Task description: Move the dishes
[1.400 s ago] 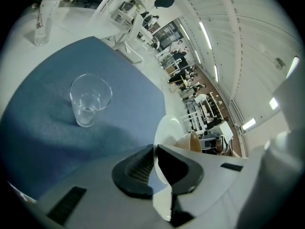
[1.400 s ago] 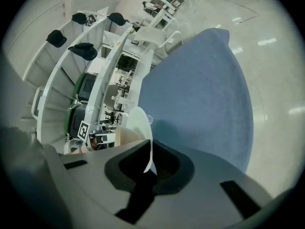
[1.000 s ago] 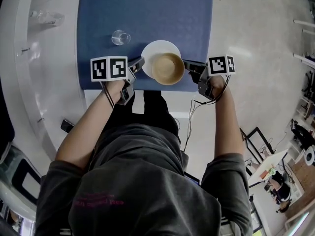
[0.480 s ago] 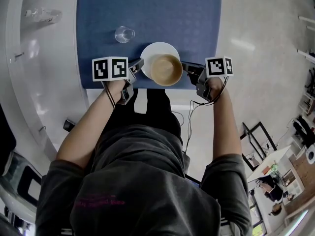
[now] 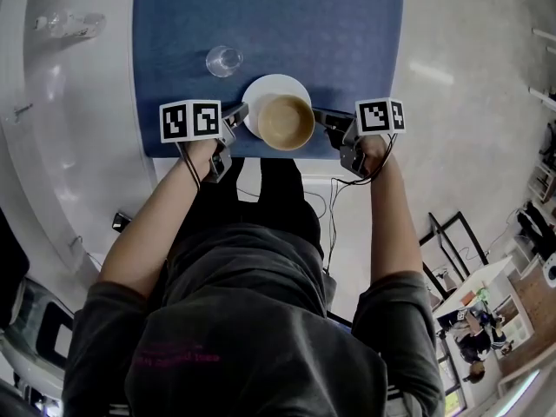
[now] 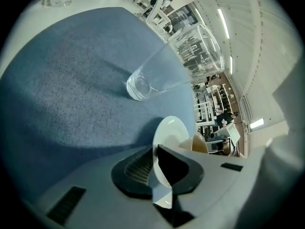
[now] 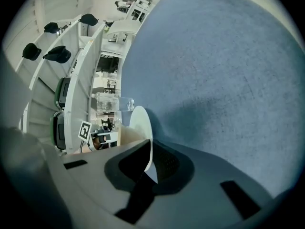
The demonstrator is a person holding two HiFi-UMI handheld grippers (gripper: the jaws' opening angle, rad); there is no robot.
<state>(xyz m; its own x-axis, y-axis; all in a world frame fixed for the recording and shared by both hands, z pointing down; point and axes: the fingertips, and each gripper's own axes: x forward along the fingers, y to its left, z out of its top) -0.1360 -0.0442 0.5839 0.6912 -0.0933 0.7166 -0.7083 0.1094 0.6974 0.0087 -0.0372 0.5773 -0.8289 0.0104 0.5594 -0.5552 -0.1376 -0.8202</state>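
Observation:
A white plate (image 5: 265, 89) carrying a tan bowl (image 5: 285, 122) is at the near edge of the blue table (image 5: 287, 16). My left gripper (image 5: 236, 114) is shut on the plate's left rim and my right gripper (image 5: 323, 118) on its right rim. In the left gripper view the plate (image 6: 171, 132) runs edge-on between the jaws of the gripper (image 6: 155, 171), with the bowl (image 6: 199, 143) beyond. The right gripper view shows the plate's rim (image 7: 140, 120) pinched in that gripper (image 7: 148, 161). An empty drinking glass (image 5: 223, 61) stands just left and behind the plate.
The glass (image 6: 143, 85) is close to the plate's far-left side. A white counter (image 5: 61, 146) curves along the table's left, with a clear vessel (image 5: 65, 24) on it. Bare floor (image 5: 469, 102) lies to the right of the table. Cables hang below the right gripper.
The plate with the bowl, held by both grippers, has shifted a little to the left, closer to the glass. Both grips are unchanged.

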